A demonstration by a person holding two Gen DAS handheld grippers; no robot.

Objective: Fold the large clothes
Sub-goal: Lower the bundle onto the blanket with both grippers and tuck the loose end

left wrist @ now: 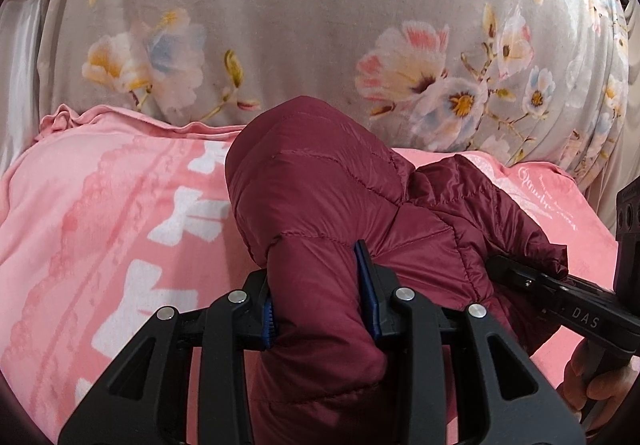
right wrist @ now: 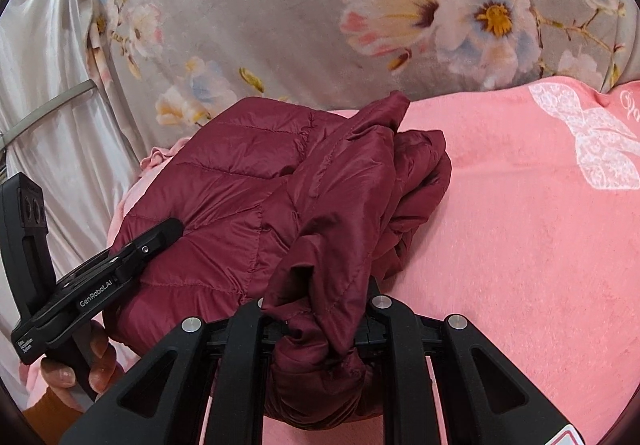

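Item: maroon quilted puffer jacket (left wrist: 320, 197) — bunched in a mound on the pink printed blanket (left wrist: 100, 205), near the blanket's far edge, with the grey floral cover (left wrist: 280, 5) rising behind it.

Left gripper (left wrist: 322, 289) — my blue pads (left wrist: 370, 285) are closed on a thick padded roll of the jacket at its near side. The roll fills the gap between the jaws.

Right gripper (right wrist: 320, 319) — closed on a crumpled fold of thin shell fabric at the jacket's near right; the pads themselves are hidden under the cloth, so how deep the bite goes I cannot tell.

Condition of fold: not flat. The right half (right wrist: 380, 181) is heaped and twisted, the left half (right wrist: 224, 185) lies smoother.

Risks, as I judge them:
- Slippery shell — the fold in my right gripper may slide out if I pull sideways or lift fast.
- Uneven grips, thick roll on one side and thin fold on the other; a lift could swing the jacket askew and deepen the twist.
- The two grippers sit near each other; moving them without spreading apart could knock them together.
- Dragging could ruck the blanket beneath.
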